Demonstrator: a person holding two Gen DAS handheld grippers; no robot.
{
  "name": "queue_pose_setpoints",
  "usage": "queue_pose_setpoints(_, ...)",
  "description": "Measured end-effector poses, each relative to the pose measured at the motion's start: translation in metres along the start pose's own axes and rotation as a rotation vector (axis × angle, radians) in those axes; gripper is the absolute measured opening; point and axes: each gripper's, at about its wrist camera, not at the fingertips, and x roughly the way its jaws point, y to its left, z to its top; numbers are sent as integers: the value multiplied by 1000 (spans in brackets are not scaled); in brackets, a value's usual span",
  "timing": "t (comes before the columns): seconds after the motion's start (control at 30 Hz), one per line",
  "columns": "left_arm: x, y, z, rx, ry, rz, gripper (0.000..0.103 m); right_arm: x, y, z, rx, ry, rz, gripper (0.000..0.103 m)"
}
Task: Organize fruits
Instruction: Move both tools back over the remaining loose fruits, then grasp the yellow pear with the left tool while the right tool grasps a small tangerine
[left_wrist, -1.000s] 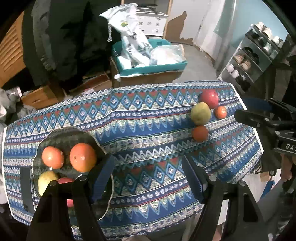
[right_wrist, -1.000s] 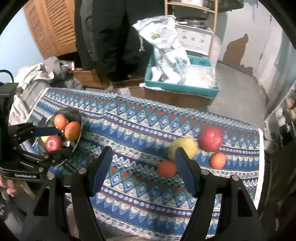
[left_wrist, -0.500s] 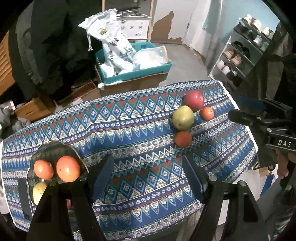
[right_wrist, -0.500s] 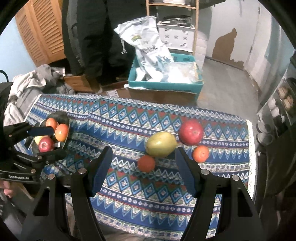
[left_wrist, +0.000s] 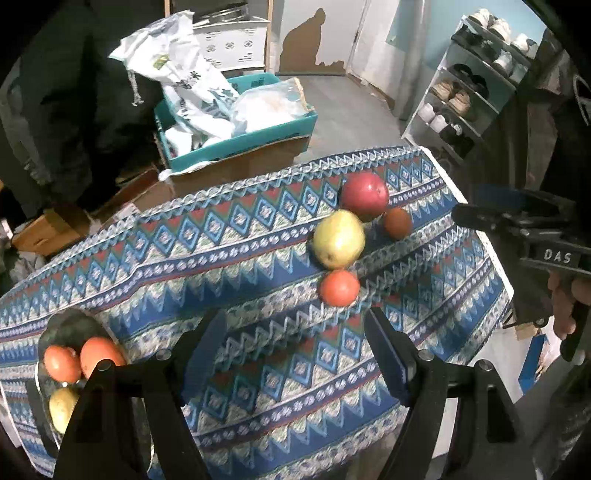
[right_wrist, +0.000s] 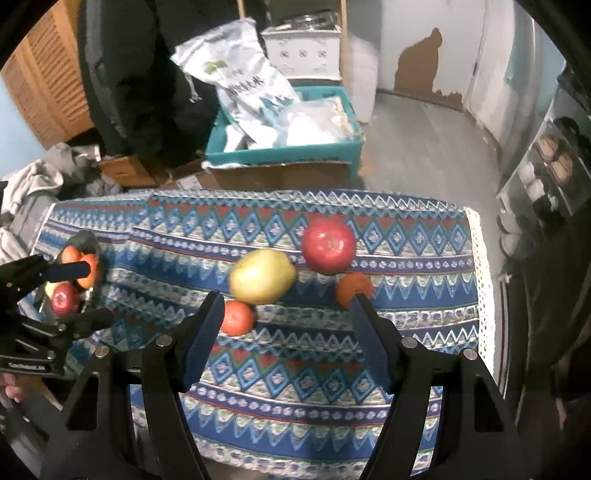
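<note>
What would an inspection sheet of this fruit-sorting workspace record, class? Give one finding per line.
Surface: table under a patterned cloth.
Job's things: dark plate at one end holding several fruits; loose group at the other end: red apple, yellow-green fruit, two oranges.
Clutter: nothing seen on the cloth besides fruit.
Grippers: left gripper open, empty; right gripper open, empty, above the loose group.
Cables: nothing seen.
Surroundings: teal crate with bags, shoe rack, wooden shutters.
</note>
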Motion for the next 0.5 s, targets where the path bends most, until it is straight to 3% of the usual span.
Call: queue_pose_setpoints(0.5, 62, -27, 50, 56, 76, -40, 82, 71, -58, 17, 32, 181, 31, 71)
